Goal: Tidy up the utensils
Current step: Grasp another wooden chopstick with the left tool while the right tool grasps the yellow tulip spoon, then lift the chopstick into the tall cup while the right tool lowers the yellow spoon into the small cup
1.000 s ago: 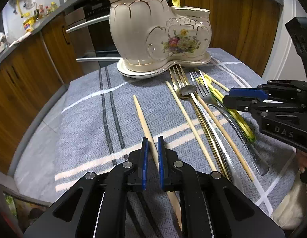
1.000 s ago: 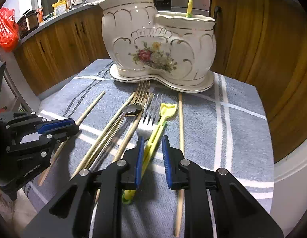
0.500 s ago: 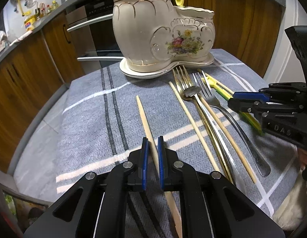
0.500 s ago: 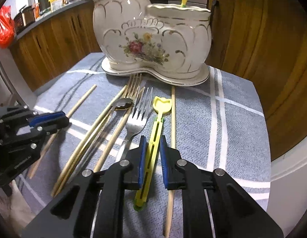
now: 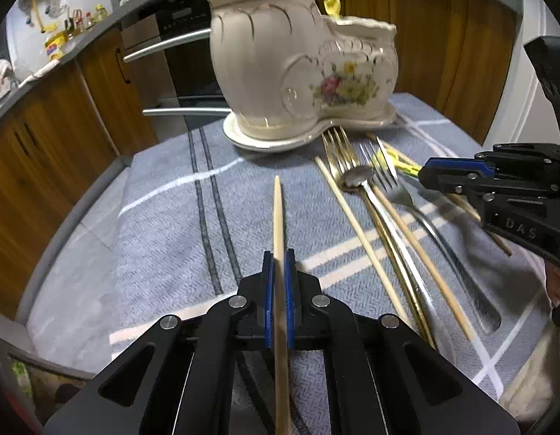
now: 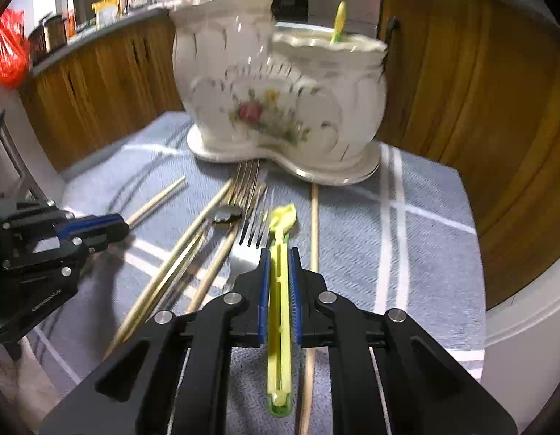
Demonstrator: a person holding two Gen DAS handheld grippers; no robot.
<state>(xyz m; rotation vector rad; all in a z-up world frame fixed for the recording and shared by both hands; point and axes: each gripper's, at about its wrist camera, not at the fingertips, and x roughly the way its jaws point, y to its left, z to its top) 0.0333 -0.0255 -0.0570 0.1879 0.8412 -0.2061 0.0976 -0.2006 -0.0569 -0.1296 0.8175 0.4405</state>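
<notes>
**Both tongs clamped on utensils**

Left tongs clamped on a pale wooden chopstick, tip raised toward the cream floral ceramic holder. Right tongs closing onto a yellow plastic utensil, lifted above the grey striped cloth beside a silver fork.

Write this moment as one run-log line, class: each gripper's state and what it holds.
left gripper: shut on chopstick | right gripper: closing on yellow utensil | ceramic holder: upright on cloth
</notes>
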